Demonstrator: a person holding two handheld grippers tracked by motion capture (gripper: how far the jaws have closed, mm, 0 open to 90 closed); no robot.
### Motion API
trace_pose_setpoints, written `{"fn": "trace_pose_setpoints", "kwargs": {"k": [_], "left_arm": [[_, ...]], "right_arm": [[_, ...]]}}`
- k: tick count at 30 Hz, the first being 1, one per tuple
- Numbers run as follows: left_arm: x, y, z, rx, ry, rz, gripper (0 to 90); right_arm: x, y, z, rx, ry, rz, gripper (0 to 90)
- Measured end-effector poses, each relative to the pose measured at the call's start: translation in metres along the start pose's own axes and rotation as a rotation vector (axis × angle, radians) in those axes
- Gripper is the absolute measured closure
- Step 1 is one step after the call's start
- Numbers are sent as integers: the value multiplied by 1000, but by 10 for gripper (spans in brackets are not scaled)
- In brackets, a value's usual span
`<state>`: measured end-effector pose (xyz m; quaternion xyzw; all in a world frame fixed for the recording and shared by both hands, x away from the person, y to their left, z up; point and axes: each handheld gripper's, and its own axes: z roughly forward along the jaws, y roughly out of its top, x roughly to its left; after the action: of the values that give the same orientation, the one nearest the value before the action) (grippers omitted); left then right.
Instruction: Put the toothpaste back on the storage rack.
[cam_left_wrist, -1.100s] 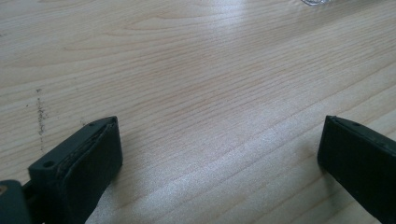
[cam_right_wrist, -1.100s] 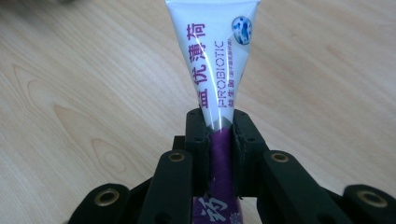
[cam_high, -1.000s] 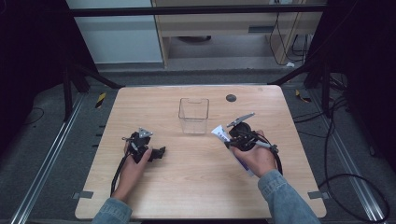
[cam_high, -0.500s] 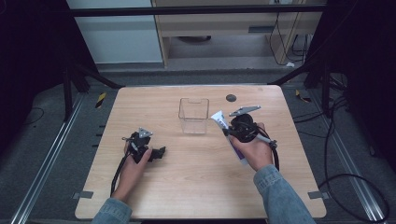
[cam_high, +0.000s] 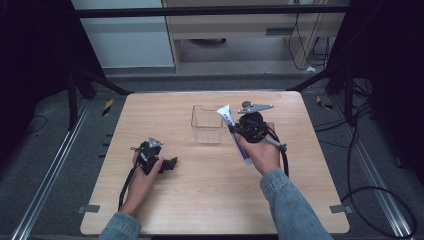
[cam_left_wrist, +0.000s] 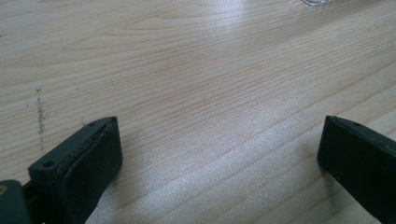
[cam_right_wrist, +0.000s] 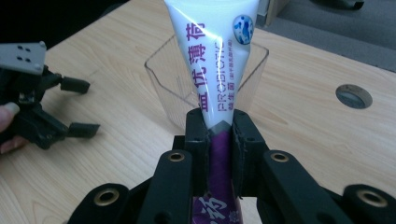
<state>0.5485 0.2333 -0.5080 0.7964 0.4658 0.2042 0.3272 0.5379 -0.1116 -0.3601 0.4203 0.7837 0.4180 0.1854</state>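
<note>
Wooden desk (cam_high: 200, 200). Clear container (cam_high: 207, 125) near its far middle, empty. Toothpaste tube (cam_right_wrist: 219, 70) clamped in right gripper (cam_right_wrist: 219, 133), jaws shut on it, raised just beside container. Left gripper (cam_left_wrist: 219, 154) rests on desk, jaws wide, holding nothing. Risk: tilted tube catches container's rim and tips it.

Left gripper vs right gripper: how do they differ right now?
The left gripper has its jaws spread wide with nothing between them; the right gripper is shut on a white-and-purple toothpaste tube. The left gripper sits low on the wooden table, well short of the clear plastic container; the right gripper is raised beside that container. Both are black, two-jawed and hand-held.
</note>
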Motion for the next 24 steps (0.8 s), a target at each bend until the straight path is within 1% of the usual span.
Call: {"fn": "trace_pose_setpoints", "kwargs": {"k": [1, 4, 6, 10, 12, 14, 16, 17, 20, 21, 23, 24], "left_arm": [[0, 0, 0, 0, 0, 0, 0], [0, 0, 0, 0, 0, 0, 0], [0, 0, 0, 0, 0, 0, 0], [0, 0, 0, 0, 0, 0, 0], [0, 0, 0, 0, 0, 0, 0], [0, 0, 0, 0, 0, -1, 0], [0, 0, 0, 0, 0, -2, 0], [-1, 0, 0, -4, -1, -10, 0], [-1, 0, 0, -5, -1, -11, 0], [-1, 0, 0, -5, 0, -10, 0], [-1, 0, 0, -5, 0, -10, 0], [-1, 0, 0, -5, 0, -10, 0]], "right_arm": [[0, 0, 0, 0, 0, 0, 791], [2, 8, 1, -21, 6, 11, 791], [3, 10, 1, -28, 7, 9, 791], [6, 22, 2, -53, 10, 8, 792], [6, 23, 3, -58, 9, 6, 791], [7, 30, 5, -71, 8, 11, 792], [7, 33, 6, -77, 8, 13, 792], [8, 37, 7, -85, 8, 14, 791], [9, 41, 7, -93, 6, 15, 792], [10, 46, 8, -107, 5, 15, 791], [10, 48, 8, -111, 5, 17, 791], [11, 52, 9, -124, 2, 16, 791]]}}
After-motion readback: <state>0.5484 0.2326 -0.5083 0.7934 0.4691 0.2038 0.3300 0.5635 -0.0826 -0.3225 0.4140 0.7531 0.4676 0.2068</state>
